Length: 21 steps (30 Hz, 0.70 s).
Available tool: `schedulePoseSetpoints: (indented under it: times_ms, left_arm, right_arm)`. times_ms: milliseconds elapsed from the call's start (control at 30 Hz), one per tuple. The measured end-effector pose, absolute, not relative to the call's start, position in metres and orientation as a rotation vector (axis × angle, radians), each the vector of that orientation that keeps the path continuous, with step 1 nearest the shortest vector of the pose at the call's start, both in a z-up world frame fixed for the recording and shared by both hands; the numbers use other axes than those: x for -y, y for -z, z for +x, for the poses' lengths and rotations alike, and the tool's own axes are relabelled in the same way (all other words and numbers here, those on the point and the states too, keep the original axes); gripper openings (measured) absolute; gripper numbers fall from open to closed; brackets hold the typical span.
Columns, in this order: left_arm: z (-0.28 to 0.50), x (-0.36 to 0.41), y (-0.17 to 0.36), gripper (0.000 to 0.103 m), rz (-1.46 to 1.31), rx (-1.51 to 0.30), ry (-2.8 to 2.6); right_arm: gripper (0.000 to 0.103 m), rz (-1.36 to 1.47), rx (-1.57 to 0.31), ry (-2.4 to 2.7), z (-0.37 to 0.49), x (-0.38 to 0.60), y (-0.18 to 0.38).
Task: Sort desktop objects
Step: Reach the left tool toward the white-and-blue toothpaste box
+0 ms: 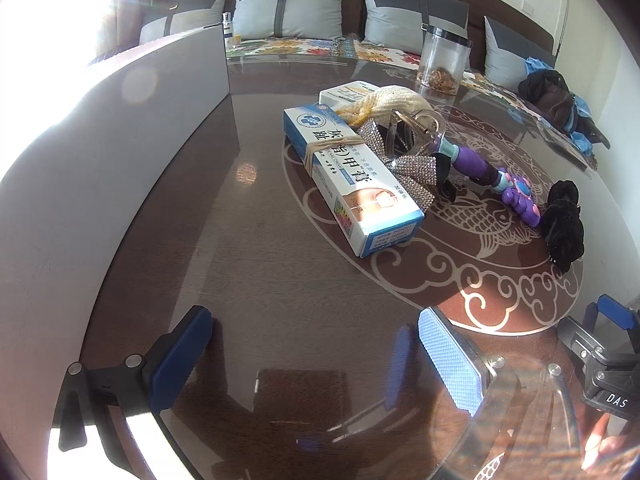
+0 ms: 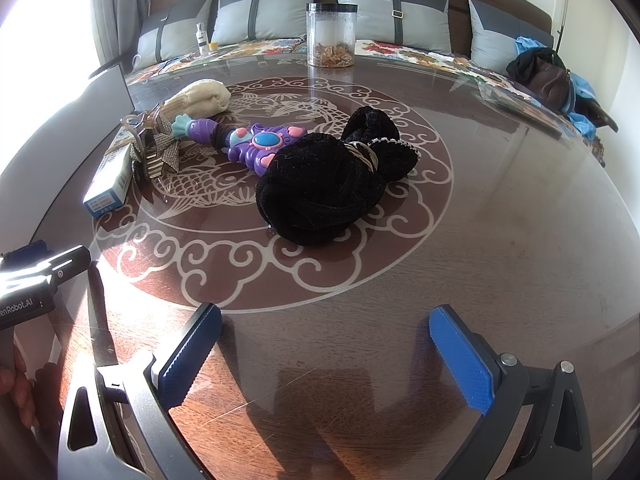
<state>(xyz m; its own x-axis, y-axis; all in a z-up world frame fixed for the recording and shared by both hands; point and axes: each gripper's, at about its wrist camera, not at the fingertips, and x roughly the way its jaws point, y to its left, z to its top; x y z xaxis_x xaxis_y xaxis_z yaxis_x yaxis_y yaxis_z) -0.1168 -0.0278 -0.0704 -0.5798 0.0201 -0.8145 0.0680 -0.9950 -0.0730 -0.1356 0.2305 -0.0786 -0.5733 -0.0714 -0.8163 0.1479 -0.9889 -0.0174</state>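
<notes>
Both grippers are hovering low over the glass-topped desk (image 2: 500, 208), each spread wide and gripping nothing. From the left gripper (image 1: 316, 360), the blue-and-white box (image 1: 352, 184) is lying toward 12 o'clock, bound with a rubber band, with a glittery bow (image 1: 404, 176) leaning against its 3 o'clock side. From the right gripper (image 2: 326, 356), the black velvet hair tie (image 2: 324, 184) is sitting at 12 o'clock on the fish pattern. The purple toy (image 2: 248, 144) is touching it at 10 o'clock. A cream cloth (image 2: 200, 98) is lying beyond the toy, and a clear jar (image 2: 331, 36) is standing at the far edge.
</notes>
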Motion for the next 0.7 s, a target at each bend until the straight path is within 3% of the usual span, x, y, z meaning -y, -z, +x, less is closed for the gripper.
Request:
schedulePoseSetpoints:
  times_ms: [200, 467, 700]
  left_arm:
    - [-0.149, 0.029, 0.061, 0.103, 1.451, -0.231, 2.801]
    - [-0.2, 0.008, 0.059, 0.103, 1.492, -0.082, 2.797]
    - [-0.187, 0.008, 0.064, 0.103, 1.482, -0.015, 2.791]
  right_arm:
    - [0.103, 1.384, -0.126, 2.679, -0.136, -0.23, 0.079]
    - [0.103, 1.384, -0.126, 2.679, -0.135, -0.23, 0.079]
    - [0.103, 1.383, -0.125, 2.676, -0.136, -0.231, 0.078]
